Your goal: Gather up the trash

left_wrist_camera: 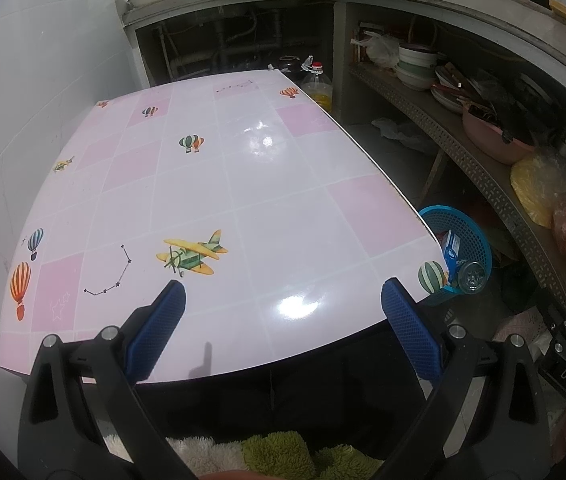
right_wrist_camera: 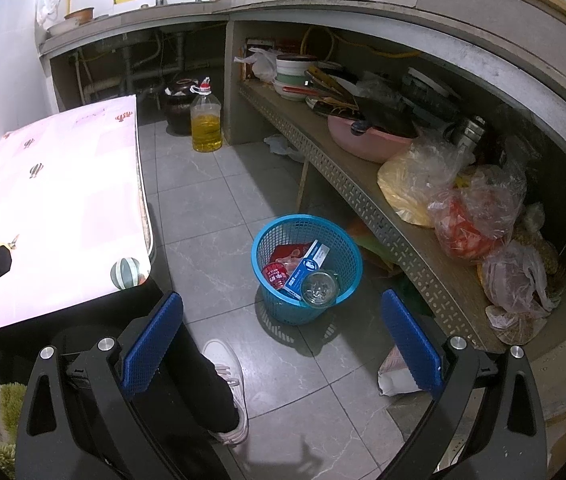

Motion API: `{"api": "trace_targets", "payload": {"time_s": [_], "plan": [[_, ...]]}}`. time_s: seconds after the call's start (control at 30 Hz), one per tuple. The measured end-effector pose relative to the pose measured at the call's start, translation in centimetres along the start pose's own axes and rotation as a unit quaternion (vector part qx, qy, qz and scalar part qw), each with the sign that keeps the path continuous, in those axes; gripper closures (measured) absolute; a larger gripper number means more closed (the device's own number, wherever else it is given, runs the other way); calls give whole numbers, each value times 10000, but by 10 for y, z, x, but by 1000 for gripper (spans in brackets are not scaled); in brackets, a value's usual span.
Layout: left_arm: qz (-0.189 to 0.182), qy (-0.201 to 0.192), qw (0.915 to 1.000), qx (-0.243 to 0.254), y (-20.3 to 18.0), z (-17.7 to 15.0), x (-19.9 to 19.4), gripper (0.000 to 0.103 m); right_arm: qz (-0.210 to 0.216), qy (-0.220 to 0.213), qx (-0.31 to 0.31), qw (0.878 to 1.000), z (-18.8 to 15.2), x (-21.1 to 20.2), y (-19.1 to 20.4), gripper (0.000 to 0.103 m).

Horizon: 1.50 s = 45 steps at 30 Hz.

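A blue plastic basket (right_wrist_camera: 283, 312) stands on the grey tile floor beside the table; it holds a blue-and-white box (right_wrist_camera: 307, 266), a red wrapper (right_wrist_camera: 275, 274) and a clear glass jar (right_wrist_camera: 320, 287). My right gripper (right_wrist_camera: 282, 338) hangs open above the floor just in front of the basket, nothing between its blue pads. My left gripper (left_wrist_camera: 283, 326) is open over the near edge of the pink tiled table (left_wrist_camera: 223, 184), holding nothing. The same basket (left_wrist_camera: 479, 240) shows past the table's right corner in the left wrist view.
A person's dark trouser leg and white shoe (right_wrist_camera: 229, 364) are under the right gripper. A low shelf (right_wrist_camera: 363, 196) at right carries bowls, a pink basin and plastic bags. An oil bottle (right_wrist_camera: 206, 120) and dark jar stand on the floor by the counter.
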<state>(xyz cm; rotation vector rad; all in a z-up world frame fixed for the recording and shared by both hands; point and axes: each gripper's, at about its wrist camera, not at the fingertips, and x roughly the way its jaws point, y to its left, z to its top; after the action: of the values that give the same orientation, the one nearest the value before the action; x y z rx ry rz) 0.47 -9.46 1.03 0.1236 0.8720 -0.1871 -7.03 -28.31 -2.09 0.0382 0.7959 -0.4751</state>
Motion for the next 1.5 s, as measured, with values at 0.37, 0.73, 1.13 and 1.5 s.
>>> {"api": "trace_targets", "payload": {"time_s": [0.37,0.73,1.13,1.5], "plan": [[5,22,10000,-16,2,-1,2,9,0,0,-5,10000,0,0,-1,7],[9,54,10000,-32,1,-1,1,9,0,0,-5,10000,0,0,-1,7],[6,59,10000,-38,1,0,2,9,1,5,0,10000,0,0,0,7],[6,66,10000,-51,1,0,1,9,1,2,0,10000,0,0,0,7]]}}
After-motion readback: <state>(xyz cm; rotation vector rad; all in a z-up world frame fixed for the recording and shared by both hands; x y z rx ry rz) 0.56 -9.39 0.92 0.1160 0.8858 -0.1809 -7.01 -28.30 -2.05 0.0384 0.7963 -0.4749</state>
